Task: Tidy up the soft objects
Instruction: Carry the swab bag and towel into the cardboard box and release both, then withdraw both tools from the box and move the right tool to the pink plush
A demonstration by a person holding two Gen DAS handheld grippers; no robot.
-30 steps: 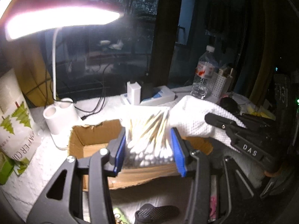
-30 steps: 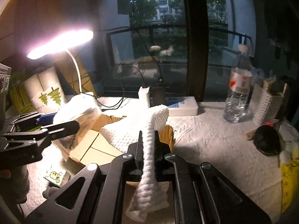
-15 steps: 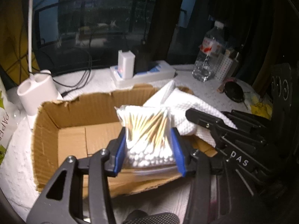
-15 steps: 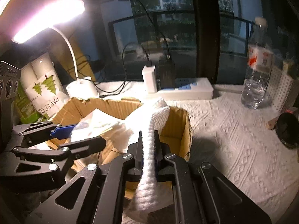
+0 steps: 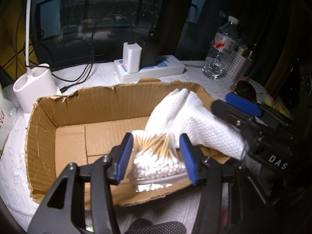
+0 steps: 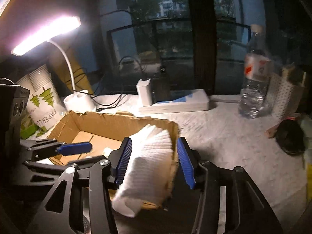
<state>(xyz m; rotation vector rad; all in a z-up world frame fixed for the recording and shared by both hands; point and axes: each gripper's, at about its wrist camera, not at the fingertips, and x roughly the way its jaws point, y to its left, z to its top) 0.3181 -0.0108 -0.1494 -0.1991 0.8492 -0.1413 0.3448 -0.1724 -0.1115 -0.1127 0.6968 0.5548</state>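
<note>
An open cardboard box (image 5: 46, 113) sits on the white-covered table; it also shows in the right wrist view (image 6: 101, 120). My left gripper (image 5: 157, 156) is open over the box's near right part, and a clear bag of cotton swabs (image 5: 156, 156) lies loose between its blue pads. My right gripper (image 6: 154, 159) is open at the box's right end. A folded white cloth (image 6: 148, 163) lies between its pads, draped over the box's right wall; it also shows in the left wrist view (image 5: 195, 120). The right gripper (image 5: 243, 109) shows at the right of the left wrist view.
A white lamp base (image 5: 33, 87) stands left of the box. A power strip with a charger (image 5: 148, 68) lies behind it. A water bottle (image 5: 220, 52) and a perforated holder (image 5: 237, 64) stand at the back right. A paper-cup pack (image 6: 41, 101) stands at the left.
Both grippers moved down to the box and opened. The left let go of the cotton swab bag inside the box. The right let go of the white cloth over the box's right wall.
</note>
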